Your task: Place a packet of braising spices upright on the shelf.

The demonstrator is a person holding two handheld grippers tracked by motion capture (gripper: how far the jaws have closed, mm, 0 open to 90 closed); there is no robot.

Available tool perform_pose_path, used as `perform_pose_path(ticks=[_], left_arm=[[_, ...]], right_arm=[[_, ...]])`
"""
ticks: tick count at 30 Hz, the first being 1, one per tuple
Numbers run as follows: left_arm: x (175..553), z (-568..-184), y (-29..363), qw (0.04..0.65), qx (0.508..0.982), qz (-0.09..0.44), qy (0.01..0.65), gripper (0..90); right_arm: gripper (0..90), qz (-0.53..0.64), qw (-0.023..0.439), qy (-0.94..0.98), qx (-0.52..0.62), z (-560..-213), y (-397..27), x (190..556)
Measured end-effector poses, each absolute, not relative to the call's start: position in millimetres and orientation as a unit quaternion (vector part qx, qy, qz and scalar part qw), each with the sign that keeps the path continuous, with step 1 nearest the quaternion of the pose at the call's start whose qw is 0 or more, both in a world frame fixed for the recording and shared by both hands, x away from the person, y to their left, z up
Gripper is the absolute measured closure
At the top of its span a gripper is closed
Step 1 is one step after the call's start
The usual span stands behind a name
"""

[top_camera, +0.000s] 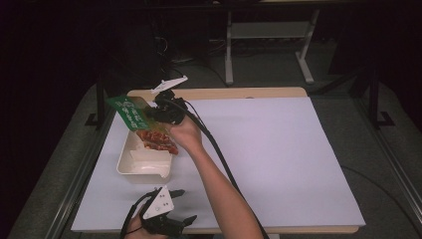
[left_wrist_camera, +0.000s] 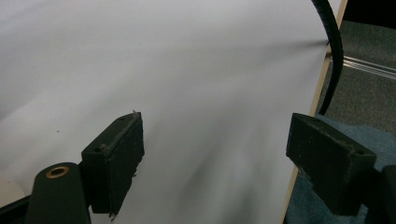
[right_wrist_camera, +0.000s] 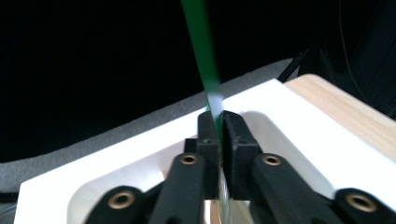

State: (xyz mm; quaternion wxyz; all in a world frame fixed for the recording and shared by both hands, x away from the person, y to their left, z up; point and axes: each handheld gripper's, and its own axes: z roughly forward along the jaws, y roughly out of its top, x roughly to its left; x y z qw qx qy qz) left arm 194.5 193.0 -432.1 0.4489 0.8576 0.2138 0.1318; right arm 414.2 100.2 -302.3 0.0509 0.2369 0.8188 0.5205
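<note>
My high view looks down over the whole table point(top_camera: 278, 149), while both tongs' cameras sit close above it, the right one sharing its far-left corner.

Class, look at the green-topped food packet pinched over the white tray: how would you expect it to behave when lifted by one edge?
The packet is probably floppy: the right tool pinches its thin green edge and the rest hangs slanting toward the tray. It seems light, since a narrow pinch carries it. Its glossy film may be slippery, so it could slide out.
</note>
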Motion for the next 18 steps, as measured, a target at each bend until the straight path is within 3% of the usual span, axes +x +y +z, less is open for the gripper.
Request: perform_pose_path(ticks=[13, 15, 18], left_arm=[[194.8, -430.9, 193.3, 0.45, 0.857, 0.135, 0.214, 18.8], [194.4, -430.5, 193.2, 0.449, 0.857, 0.135, 0.213, 18.7], [194.2, -430.0, 193.8, 0.45, 0.856, 0.137, 0.212, 18.7]], right_arm=[[77.7, 0.444, 0.042, 0.861, 0.244, -325.0, 115.8, 425.8], [78.1, 0.429, 0.044, 0.869, 0.242, -329.9, 119.9, 428.4], [87.0, 0.424, 0.038, 0.87, 0.25, -335.7, 124.0, 429.4]])
